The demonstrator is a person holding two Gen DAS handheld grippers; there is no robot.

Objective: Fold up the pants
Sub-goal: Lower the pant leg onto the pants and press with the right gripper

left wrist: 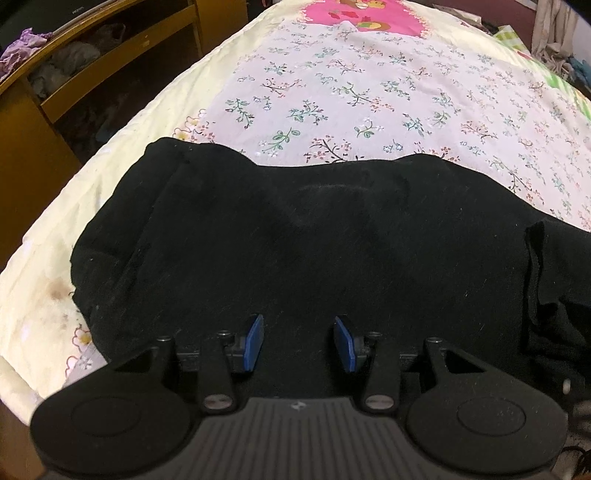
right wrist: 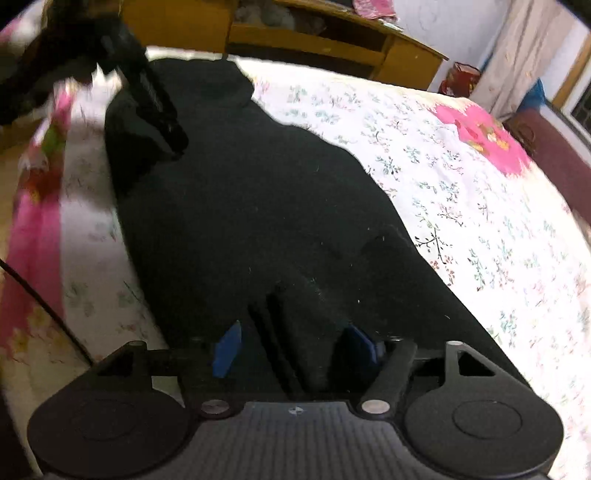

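Left tool [left wrist: 299,341]: blue pads [left wrist: 255,341] spread wide, nothing between them, positioned just above the black pants [left wrist: 295,240]. Right tool [right wrist: 295,349]: pads also spread wide, a raised ridge of the pants' cloth lying in the gap, not clamped. The pants lie flat across the floral bedsheet [left wrist: 369,92], near the bed's edge. A wooden shelf [left wrist: 122,48] stands beside the bed.

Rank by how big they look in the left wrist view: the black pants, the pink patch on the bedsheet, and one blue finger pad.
1. black pants, filling the middle of the picture.
2. pink patch at the far end of the bedsheet; distance shrinks it and the frame cuts it off.
3. blue finger pad of the left gripper, smallest though nearest.
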